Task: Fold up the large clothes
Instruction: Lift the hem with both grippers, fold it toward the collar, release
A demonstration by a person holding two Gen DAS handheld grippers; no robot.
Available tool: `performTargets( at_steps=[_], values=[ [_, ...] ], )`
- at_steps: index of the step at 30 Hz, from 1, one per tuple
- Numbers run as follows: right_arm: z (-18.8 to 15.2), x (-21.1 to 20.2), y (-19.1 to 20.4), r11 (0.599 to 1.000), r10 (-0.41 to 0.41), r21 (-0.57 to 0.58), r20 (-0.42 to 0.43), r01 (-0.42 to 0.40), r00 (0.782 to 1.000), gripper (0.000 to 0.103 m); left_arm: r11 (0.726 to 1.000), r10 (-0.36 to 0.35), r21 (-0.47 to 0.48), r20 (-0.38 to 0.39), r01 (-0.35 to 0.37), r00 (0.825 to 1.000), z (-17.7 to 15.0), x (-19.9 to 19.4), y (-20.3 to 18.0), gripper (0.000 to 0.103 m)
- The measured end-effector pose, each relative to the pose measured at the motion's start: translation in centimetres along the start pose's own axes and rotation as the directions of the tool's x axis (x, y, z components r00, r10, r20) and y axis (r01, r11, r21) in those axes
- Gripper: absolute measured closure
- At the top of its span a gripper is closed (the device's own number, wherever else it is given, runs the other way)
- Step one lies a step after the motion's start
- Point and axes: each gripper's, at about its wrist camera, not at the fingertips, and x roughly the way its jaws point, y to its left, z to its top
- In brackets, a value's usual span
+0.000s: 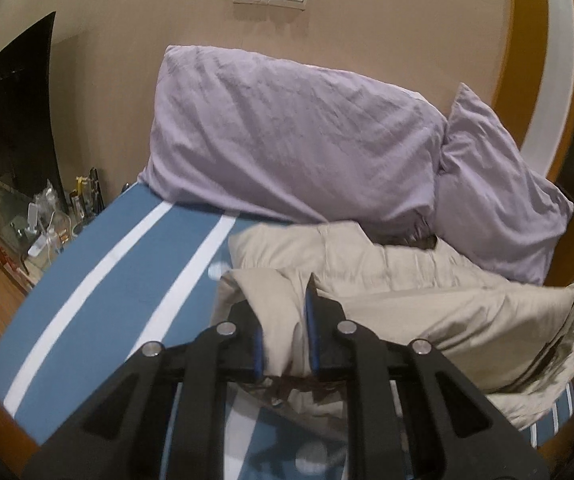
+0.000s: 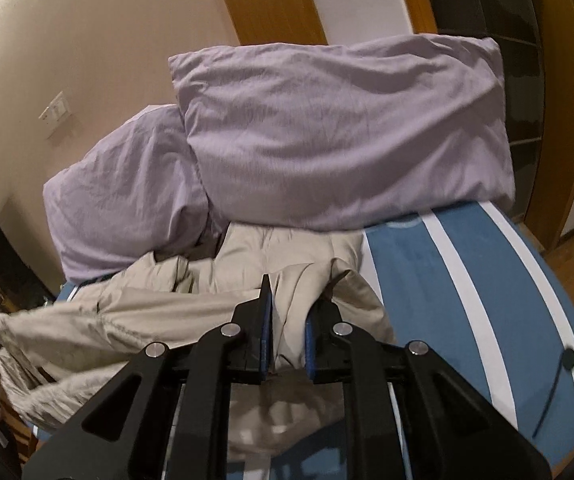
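A large beige garment point(image 1: 427, 300) lies bunched on a blue bed sheet with white stripes point(image 1: 127, 280). My left gripper point(image 1: 285, 300) is shut on a fold of its left end and holds it a little above the sheet. In the right wrist view the same beige garment point(image 2: 127, 320) stretches off to the left, and my right gripper point(image 2: 293, 304) is shut on a fold of its right end. The cloth hangs between the two grippers, and part of it rests against the pillows.
Two lilac pillows point(image 1: 287, 140) point(image 2: 347, 132) lean on the beige wall at the bed's head. A cluttered low table point(image 1: 35, 220) stands left of the bed. A wooden door frame point(image 2: 559, 120) and wood floor lie to the right. A black cable point(image 2: 555, 392) lies on the sheet.
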Motion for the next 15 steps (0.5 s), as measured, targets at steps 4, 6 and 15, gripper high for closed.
performTargets(
  at_steps=[4, 6, 15],
  values=[
    [1.8, 3.6, 0.6, 1.000, -0.020, -0.017, 0.000, 0.020, 1.000, 0.090, 1.000, 0.018, -0.004, -0.011, -0.018, 1.000, 2.5, 3.4, -0.4, 0.086],
    [2.7, 5.7, 0.8, 0.999, -0.032, -0.023, 0.002, 0.033, 0.999, 0.090, 1.000, 0.029, -0.001, -0.018, -0.029, 0.999, 3.6, 5.3, -0.6, 0.086],
    [5.2, 13.9, 1.0, 0.994, -0.103, -0.023, 0.027, 0.104, 0.994, 0.089, 0.997, 0.076, -0.010, -0.047, -0.076, 0.996, 7.3, 14.6, -1.8, 0.086]
  ],
)
